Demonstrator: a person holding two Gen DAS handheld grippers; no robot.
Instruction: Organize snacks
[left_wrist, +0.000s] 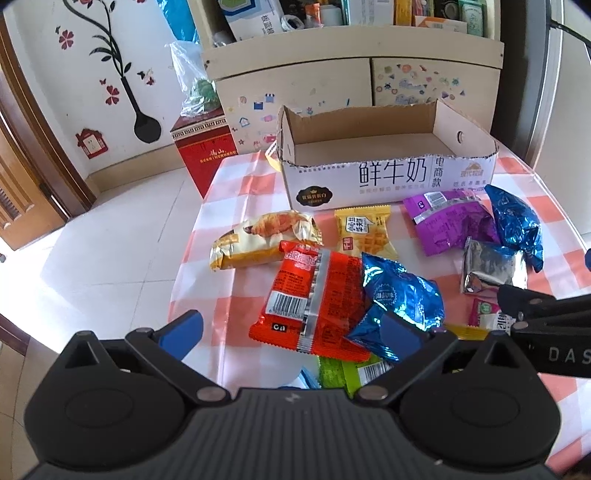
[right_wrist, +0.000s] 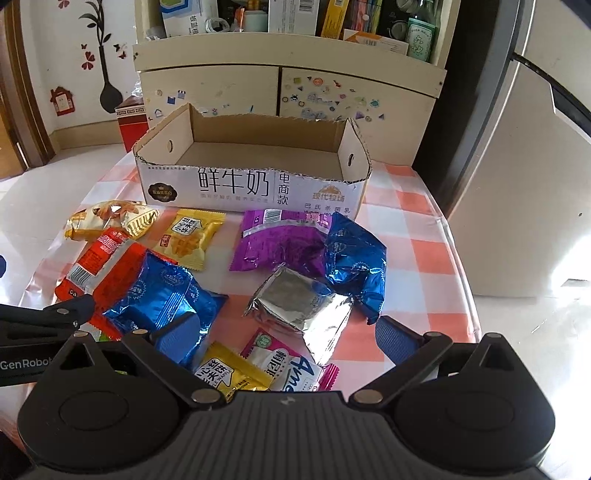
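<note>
An open cardboard milk box (left_wrist: 388, 181) (right_wrist: 255, 184) stands empty at the back of the checked table. Several snack packets lie in front of it: a red packet (left_wrist: 314, 302) (right_wrist: 107, 266), a blue foil packet (left_wrist: 399, 299) (right_wrist: 166, 295), a silver packet (left_wrist: 491, 269) (right_wrist: 299, 299), a purple packet (left_wrist: 450, 221) (right_wrist: 280, 243), a second blue packet (left_wrist: 517, 221) (right_wrist: 354, 258), two yellow waffle packets (left_wrist: 365, 232) (right_wrist: 188, 236) and a croissant packet (left_wrist: 266, 236) (right_wrist: 110, 218). My left gripper (left_wrist: 291, 332) is open over the red and blue packets. My right gripper (right_wrist: 284, 339) is open over the silver packet.
A cream cabinet (right_wrist: 288, 88) full of boxes stands behind the table. A red box (left_wrist: 203, 147) sits on the floor at left. A grey appliance (right_wrist: 517, 184) stands at right. A pink-white packet (right_wrist: 291, 362) and a green packet (left_wrist: 347, 373) lie near the front edge.
</note>
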